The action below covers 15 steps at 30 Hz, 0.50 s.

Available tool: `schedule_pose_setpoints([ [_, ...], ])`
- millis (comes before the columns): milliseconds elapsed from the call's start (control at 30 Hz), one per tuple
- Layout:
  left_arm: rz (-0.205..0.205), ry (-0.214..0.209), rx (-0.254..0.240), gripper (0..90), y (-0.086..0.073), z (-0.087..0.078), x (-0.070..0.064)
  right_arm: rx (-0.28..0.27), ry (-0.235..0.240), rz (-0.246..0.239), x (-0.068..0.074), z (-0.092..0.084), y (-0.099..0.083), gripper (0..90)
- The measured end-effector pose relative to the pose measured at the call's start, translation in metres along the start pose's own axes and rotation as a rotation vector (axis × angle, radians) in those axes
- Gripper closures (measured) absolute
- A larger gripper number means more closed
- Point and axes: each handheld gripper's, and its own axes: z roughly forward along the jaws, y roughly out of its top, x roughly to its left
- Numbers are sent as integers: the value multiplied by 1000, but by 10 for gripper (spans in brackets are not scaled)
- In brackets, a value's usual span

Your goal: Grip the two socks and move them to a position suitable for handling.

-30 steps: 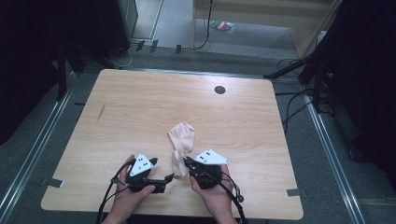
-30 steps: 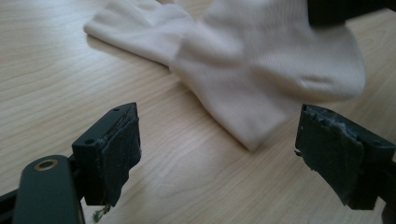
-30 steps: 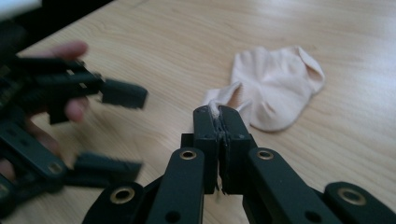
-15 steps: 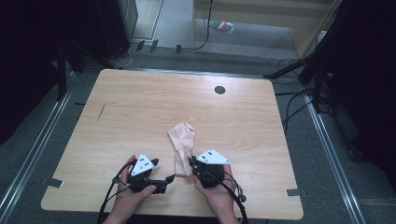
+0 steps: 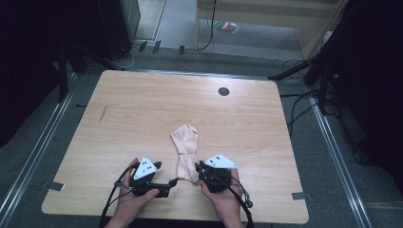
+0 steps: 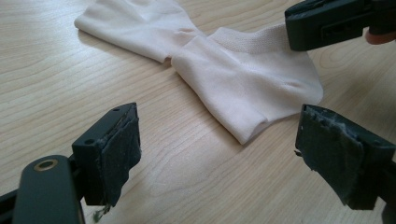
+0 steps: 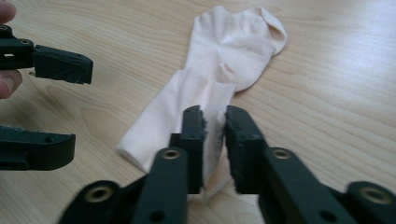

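Sock [image 5: 186, 152]: light, limp, will sag. Right claw [image 7: 215, 135] just opening, cuff edge loose between jaws (best hold); left claw [image 6: 219, 154] released.

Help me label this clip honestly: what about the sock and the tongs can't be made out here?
- Sock: its near end is hidden behind the right tongs in the right gripper view.
- Whether those pads still press the cloth: unclear; the jaws have just been opening, cloth between them.
- Left tongs: too small in the high view.
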Motion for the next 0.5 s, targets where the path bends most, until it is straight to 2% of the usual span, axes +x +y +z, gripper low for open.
schedule_pose_setpoints([
  [67,-3,3,1,144,0,0,0,11,12,24,-2,3,-3,669],
  [100,-3,2,2,144,0,1,0,30,3,34,-3,7,-4,608],
  [133,-3,2,2,145,0,1,0,30,3,34,-3,7,-4,608],
  [167,-1,4,2,145,0,1,0,45,-8,41,-4,9,-6,604],
  [200,0,4,1,144,0,0,0,76,-38,47,-3,13,-8,549],
  [233,0,4,1,145,0,0,0,94,-64,57,-4,16,-9,531],
  [267,-2,6,2,144,0,0,0,105,-66,75,-4,17,-9,521],
  [367,-4,8,3,145,0,1,1,108,-55,82,-5,18,-10,520],
  [400,-5,10,4,145,0,1,1,92,-60,67,-3,16,-9,572],
  [433,-5,10,4,145,0,1,1,92,-60,67,-3,16,-9,572],
  [500,-3,12,4,145,0,1,1,80,-53,40,1,15,-9,632],
])
